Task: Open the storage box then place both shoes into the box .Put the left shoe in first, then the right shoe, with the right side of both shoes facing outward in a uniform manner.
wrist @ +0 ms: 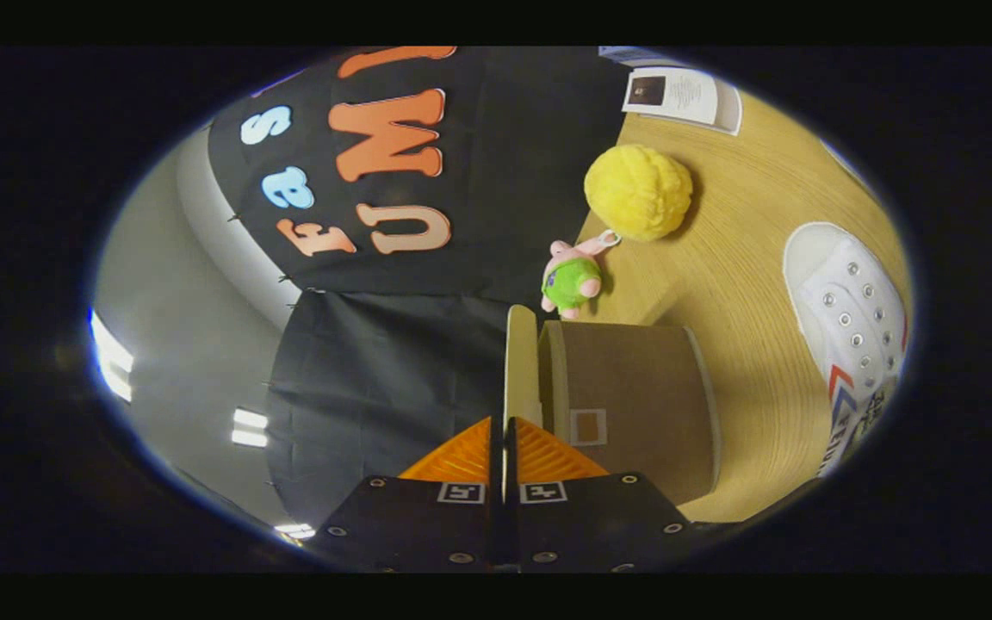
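Nearest the camera, the hand-held gripper has its two fingers pressed nearly together, pinching the thin pale lid of the storage box at its edge; the lid runs straight ahead from the fingertips toward twelve o'clock. Whether both fingers truly press on the lid is likely but the contact itself is hidden by the fingers. The view is rolled sideways, so the wooden tabletop stands to the right. Brown and round-cornered, the storage box sits just at one to two o'clock of the fingertips, touching the lid along its near side. Beyond the box at twelve o'clock lies a small pink plush toy in green, and past it at one o'clock a yellow fuzzy ball, the two almost touching. A white lace-up shoe rests on the tabletop at three o'clock, well apart from the box. A printed paper sheet lies far off at one o'clock.
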A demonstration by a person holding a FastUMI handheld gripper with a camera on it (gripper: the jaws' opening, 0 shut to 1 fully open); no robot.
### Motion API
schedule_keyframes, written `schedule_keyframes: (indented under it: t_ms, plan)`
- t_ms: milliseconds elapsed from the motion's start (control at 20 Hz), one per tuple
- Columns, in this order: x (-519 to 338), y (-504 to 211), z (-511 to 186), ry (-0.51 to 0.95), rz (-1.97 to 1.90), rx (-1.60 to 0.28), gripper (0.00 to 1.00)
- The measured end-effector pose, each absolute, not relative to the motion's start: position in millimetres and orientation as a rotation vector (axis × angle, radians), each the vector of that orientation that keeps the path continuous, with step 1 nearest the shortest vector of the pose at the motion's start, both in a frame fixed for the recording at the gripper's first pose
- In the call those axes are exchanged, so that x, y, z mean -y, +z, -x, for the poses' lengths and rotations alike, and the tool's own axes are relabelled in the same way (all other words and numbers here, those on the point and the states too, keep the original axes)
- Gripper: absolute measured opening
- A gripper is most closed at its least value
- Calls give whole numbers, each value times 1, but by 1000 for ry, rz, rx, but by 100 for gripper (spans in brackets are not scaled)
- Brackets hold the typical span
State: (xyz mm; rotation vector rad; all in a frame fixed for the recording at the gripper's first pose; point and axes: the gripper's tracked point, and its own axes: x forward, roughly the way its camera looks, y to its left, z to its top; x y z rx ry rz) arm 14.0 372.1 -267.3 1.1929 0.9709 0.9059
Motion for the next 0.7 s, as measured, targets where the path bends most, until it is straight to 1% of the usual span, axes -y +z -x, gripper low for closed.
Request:
schedule_keyframes:
  t_ms: [50,100,200,300,400,550,600,700]
  plan:
    - [-375,-266,-9,892,-1140,-979,0]
    - [-381,-282,-8,859,-1062,-1012,0]
    - [-381,-295,-9,837,-1076,-1078,1]
    - [-384,-287,-1,875,-1131,-1092,1]
    - [-391,-288,3,884,-1103,-1098,0]
    - [-403,-320,3,816,-975,-1201,1]
    - [-408,-321,1,822,-987,-1213,1]
    - [-413,-305,0,872,-985,-1123,1]
